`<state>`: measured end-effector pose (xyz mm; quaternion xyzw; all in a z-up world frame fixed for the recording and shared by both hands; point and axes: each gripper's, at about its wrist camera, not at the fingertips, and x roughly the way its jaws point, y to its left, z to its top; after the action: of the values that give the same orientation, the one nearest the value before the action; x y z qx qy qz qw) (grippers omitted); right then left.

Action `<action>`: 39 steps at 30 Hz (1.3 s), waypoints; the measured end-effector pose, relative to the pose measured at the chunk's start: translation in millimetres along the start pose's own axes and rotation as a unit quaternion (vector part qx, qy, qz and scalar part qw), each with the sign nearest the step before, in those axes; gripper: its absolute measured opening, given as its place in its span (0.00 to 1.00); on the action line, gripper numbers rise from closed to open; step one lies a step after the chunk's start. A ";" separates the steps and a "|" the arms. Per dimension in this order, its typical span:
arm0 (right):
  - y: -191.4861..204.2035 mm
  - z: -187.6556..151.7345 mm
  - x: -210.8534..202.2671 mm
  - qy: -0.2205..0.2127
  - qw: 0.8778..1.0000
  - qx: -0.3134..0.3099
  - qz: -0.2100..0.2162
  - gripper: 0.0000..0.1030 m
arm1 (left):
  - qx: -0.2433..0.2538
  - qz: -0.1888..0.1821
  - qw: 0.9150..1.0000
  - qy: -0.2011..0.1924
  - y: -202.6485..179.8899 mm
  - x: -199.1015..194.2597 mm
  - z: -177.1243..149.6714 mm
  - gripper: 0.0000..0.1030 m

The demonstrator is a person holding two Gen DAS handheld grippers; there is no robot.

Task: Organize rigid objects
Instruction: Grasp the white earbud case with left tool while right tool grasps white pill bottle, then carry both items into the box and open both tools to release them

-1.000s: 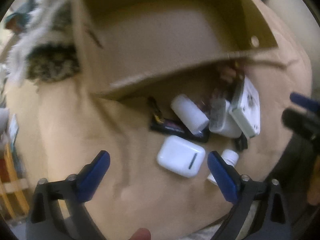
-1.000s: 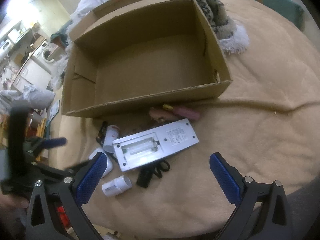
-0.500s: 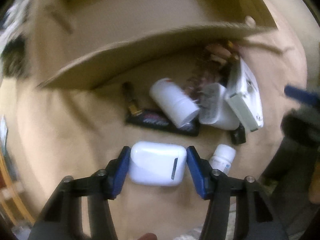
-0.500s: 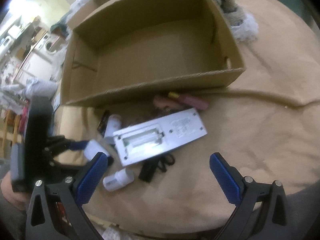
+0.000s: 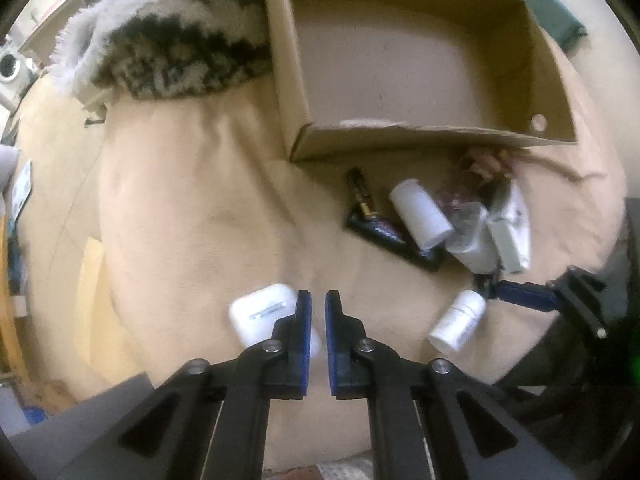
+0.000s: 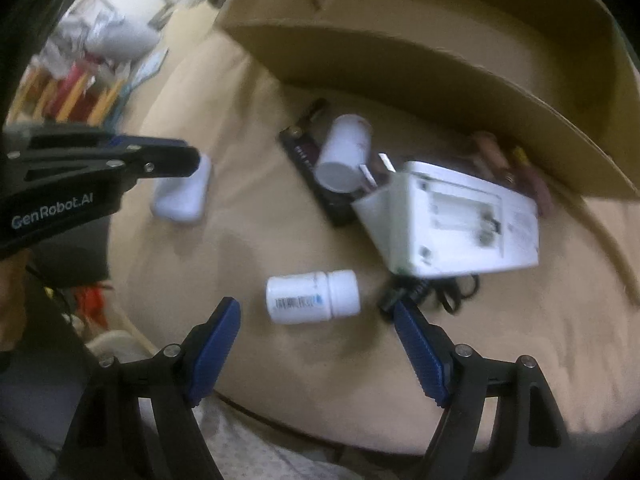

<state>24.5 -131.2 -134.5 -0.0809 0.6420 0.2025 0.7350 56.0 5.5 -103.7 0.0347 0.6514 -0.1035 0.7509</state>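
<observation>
An open cardboard box (image 5: 420, 136) lies on a tan blanket; it also shows in the right wrist view (image 6: 440, 64). My left gripper (image 5: 316, 312) is shut and empty. The white earbud case (image 5: 260, 312) lies just left of its fingers, outside them; the right wrist view shows the earbud case (image 6: 182, 196) under the left gripper. My right gripper (image 6: 316, 320) is open around a small white pill bottle (image 6: 312, 298) lying on its side. Beyond it lie a white cylinder (image 6: 346, 152), a black flat item (image 6: 308, 160) and a white device (image 6: 460, 216).
A furry grey-and-white cloth (image 5: 168, 44) lies left of the box. Pink items (image 6: 500, 156) sit against the box's front wall. A black cable or scissors (image 6: 440, 288) lies under the white device. The blanket's edge drops off near both grippers.
My left gripper closed and the earbud case slipped out to its left. My right gripper dropped low toward the pill bottle, which is now between its open fingers.
</observation>
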 end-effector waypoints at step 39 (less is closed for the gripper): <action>-74.5 13.9 -139.1 -0.164 0.986 0.041 0.014 0.48 | -0.073 0.029 0.988 -0.130 -16.1 -67.9 28.8 0.39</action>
<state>54.0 -220.3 -6.9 -0.0075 0.5220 0.1970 0.8298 71.9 -8.0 -31.2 -0.0154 0.5528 -0.0376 0.8323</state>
